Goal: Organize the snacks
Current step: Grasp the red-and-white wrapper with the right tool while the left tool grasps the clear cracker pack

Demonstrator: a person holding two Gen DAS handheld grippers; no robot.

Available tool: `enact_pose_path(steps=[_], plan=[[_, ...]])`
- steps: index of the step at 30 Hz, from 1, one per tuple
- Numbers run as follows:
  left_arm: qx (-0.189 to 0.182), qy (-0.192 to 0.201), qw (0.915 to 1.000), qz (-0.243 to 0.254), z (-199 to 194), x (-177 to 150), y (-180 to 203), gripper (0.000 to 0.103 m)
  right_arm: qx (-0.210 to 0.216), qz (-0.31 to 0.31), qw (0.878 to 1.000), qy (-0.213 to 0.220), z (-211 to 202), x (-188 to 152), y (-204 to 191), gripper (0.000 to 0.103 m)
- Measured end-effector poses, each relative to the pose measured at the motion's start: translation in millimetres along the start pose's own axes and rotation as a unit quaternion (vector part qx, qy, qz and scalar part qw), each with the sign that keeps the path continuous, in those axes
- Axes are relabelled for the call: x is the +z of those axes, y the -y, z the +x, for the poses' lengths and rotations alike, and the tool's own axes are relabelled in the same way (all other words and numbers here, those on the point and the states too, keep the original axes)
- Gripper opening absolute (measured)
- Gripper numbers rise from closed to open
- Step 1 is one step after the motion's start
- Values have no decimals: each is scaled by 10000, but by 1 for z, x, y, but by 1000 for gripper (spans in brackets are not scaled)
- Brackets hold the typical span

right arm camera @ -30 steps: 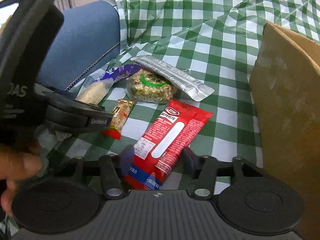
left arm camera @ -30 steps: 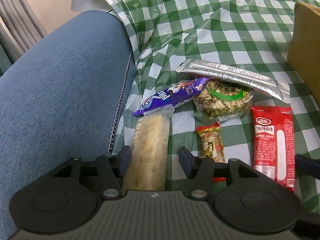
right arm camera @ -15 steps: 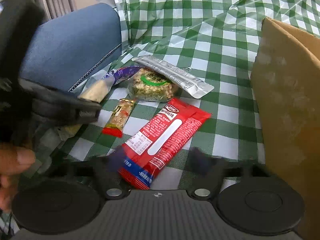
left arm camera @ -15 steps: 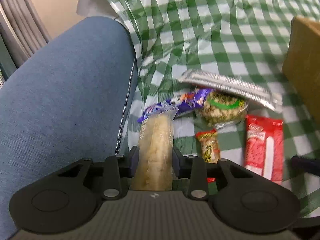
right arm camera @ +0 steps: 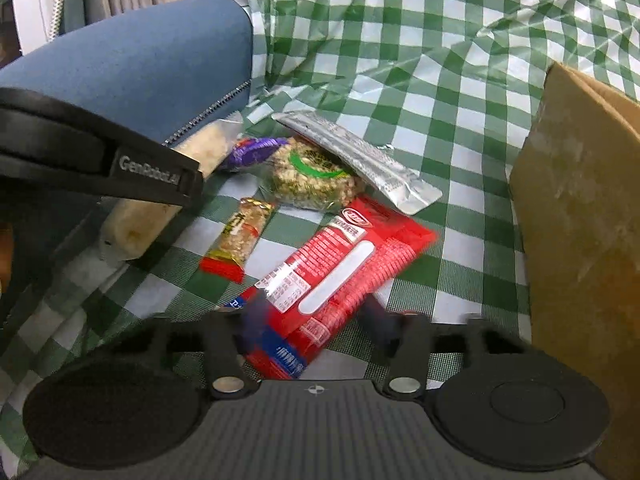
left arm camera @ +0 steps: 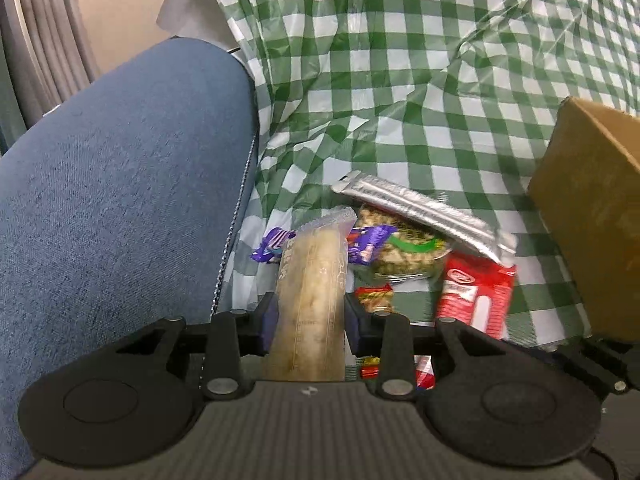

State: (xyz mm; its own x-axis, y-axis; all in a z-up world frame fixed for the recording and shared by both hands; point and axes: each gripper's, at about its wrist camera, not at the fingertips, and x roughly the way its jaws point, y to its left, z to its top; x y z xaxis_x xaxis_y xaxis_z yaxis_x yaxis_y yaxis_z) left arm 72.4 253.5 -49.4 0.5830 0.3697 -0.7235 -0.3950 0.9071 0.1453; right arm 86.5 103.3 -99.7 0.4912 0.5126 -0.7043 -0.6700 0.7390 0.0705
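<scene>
My left gripper [left arm camera: 309,320] is shut on a long pale bread-like snack in a clear wrapper [left arm camera: 310,300], lifted off the green checked cloth; it also shows in the right wrist view [right arm camera: 160,200]. My right gripper [right arm camera: 314,314] is open, its blurred fingers on either side of the near end of a red snack pack [right arm camera: 340,276], [left arm camera: 476,300]. Behind lie a purple bar [left arm camera: 372,240], a clear pack of nuts with a green band [right arm camera: 316,178], a silver sachet [right arm camera: 360,156] and a small peanut bar [right arm camera: 240,236].
A brown cardboard box [right arm camera: 584,220] stands at the right, also in the left wrist view [left arm camera: 592,208]. A blue cushioned armrest [left arm camera: 120,168] rises at the left. The green checked cloth [right arm camera: 420,60] covers the surface and is creased further back.
My left gripper closed on the pale snack and lifted it. My right gripper moved forward over the near end of the red pack, still open.
</scene>
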Motion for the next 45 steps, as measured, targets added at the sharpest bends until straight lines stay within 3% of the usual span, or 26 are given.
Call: enact_pose_path(steps=[3,5,12,16,20,23,24,25,29,32,34,39,43,45], plan=[[-134,19,9999,-96,-7,-1,-2,38,93,51,9999,23,-5,0,8,10],[-242,26,9995,-208,-13,-3,-5,38,174,54,9998,40,-10,-1,13,0],[-603,-183,9954,-719,-37,-16,-25,39,490,-208,9983,238,-46,-12,14,0],[-920,-552,9886,-1052,-41,-26,-34,39,586,-348,9975,174,-67,-23,9,0],[-1193,-1059,9798,-1208,-33,-34,-33,38,644,-48,9976,232,-79,-25,12,2],[-1200,-1328,9769,-1167,-27,-38,-31,41,664,260,9968,350,-78,-19,17,30],[-1185,-1347,9767,-1176,-26,-38,-31,43,621,373,9965,409,-76,-17,18,45],[-1188,-1365,9761,-1203,-25,-38,-32,44,582,471,9962,436,-74,-15,18,51],[-1289,-1560,9706,-1305,-18,-39,-33,46,544,925,9936,362,-49,-4,26,54],[-1164,-1755,9695,-1251,-13,-41,-31,50,469,1149,9918,302,-28,4,28,61],[-1159,-1841,9681,-1243,-11,-41,-32,51,367,1239,9913,259,-11,8,27,75],[-1131,-1931,9682,-1122,-10,-39,-30,51,95,1403,9900,60,21,18,31,78],[-1099,-2001,9685,-991,-8,-38,-26,52,-274,779,9966,-71,36,25,15,87],[-1098,-2014,9686,-963,-7,-37,-26,53,-425,473,9979,-99,39,24,9,85]])
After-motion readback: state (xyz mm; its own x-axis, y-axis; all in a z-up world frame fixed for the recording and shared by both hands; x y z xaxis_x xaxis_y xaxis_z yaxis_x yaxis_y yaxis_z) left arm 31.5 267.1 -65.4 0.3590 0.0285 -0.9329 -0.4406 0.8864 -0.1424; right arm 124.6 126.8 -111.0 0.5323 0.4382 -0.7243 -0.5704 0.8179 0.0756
